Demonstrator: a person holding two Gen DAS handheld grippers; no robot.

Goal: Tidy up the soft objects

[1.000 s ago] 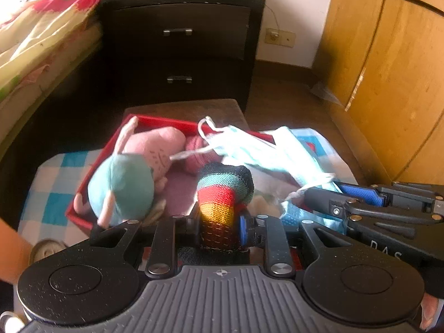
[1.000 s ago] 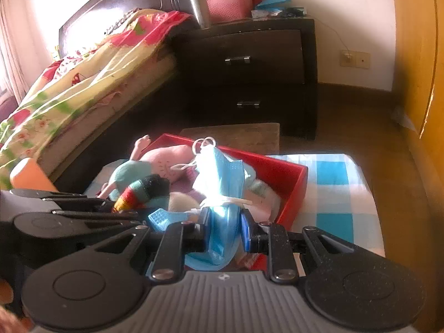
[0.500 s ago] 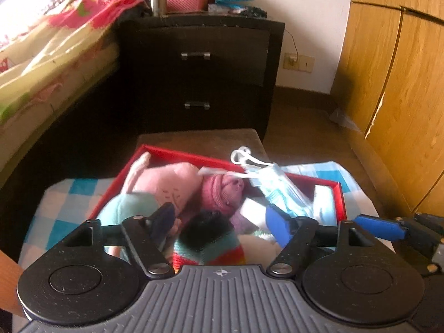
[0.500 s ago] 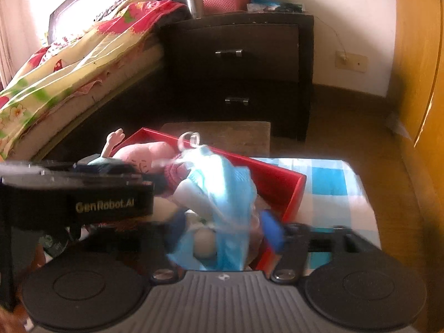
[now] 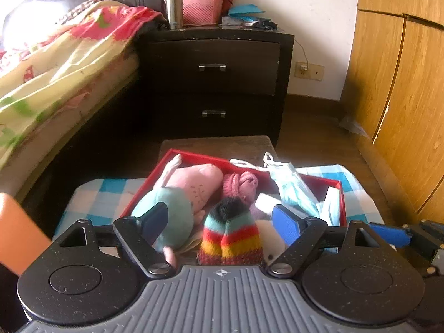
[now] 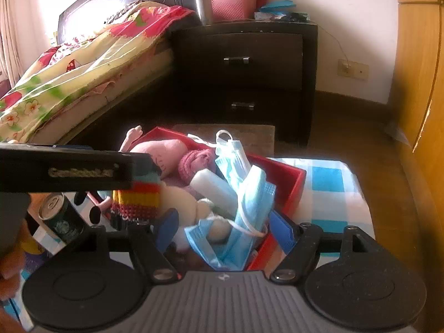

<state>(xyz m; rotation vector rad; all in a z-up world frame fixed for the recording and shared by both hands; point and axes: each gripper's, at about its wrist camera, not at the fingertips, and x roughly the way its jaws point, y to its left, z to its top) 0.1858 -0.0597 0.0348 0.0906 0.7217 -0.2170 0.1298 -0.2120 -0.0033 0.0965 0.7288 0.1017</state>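
Note:
A red box (image 5: 342, 194) sits on a blue-checked cloth and holds soft things. Among them are a teal and pink plush toy (image 5: 172, 211), a pink knitted piece (image 5: 240, 183) and blue face masks (image 5: 291, 186). A rainbow-striped sock (image 5: 230, 236) lies loose at the box's near edge. It sits between the fingers of my left gripper (image 5: 220, 222), whose jaws are opening and do not touch it. My right gripper (image 6: 224, 230) is also opening. The crumpled blue masks (image 6: 244, 208) lie between its pads, resting in the red box (image 6: 294, 183).
A dark nightstand (image 5: 216, 83) stands behind the box, a bed with a flowered cover (image 5: 55, 63) to the left and a wooden wardrobe (image 5: 402, 111) to the right. A drink can (image 6: 61, 219) stands left of the box. The left gripper's body (image 6: 69, 166) crosses the right wrist view.
Both grippers went from shut to open. The left let go of the striped sock and rose a little. The right let go of the blue masks. Both items now rest in the box.

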